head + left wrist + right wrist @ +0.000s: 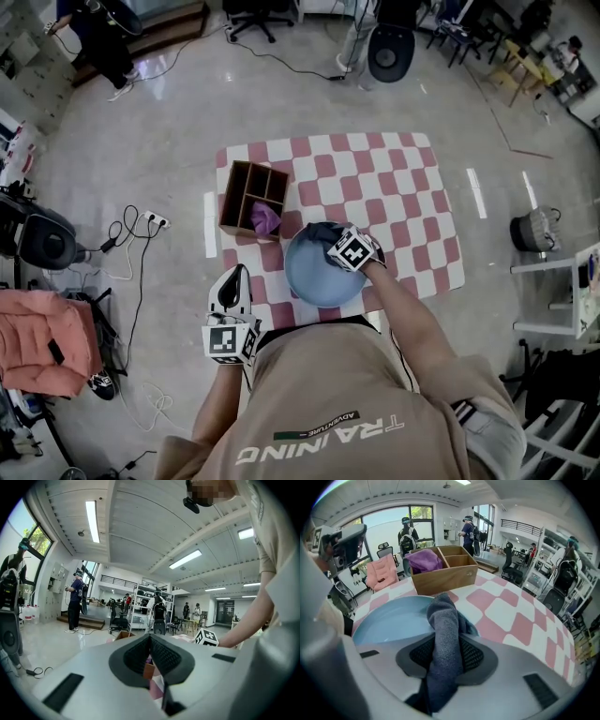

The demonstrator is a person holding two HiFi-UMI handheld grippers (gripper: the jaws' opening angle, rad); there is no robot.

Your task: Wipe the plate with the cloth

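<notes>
over the plate [389,620], right claw [445,654] grips cloth [444,616].

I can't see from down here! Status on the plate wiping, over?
Right gripper shut on the cloth, at far rim of the plate. Left gripper shut, empty, away from plate. Wooden box beside plate, not blocking. Over.

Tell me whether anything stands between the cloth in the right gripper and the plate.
Nothing visible does. The right gripper is shut on the grey cloth, which hangs right over the blue plate at its rim. The wooden box stands beyond the plate, not between them.
</notes>
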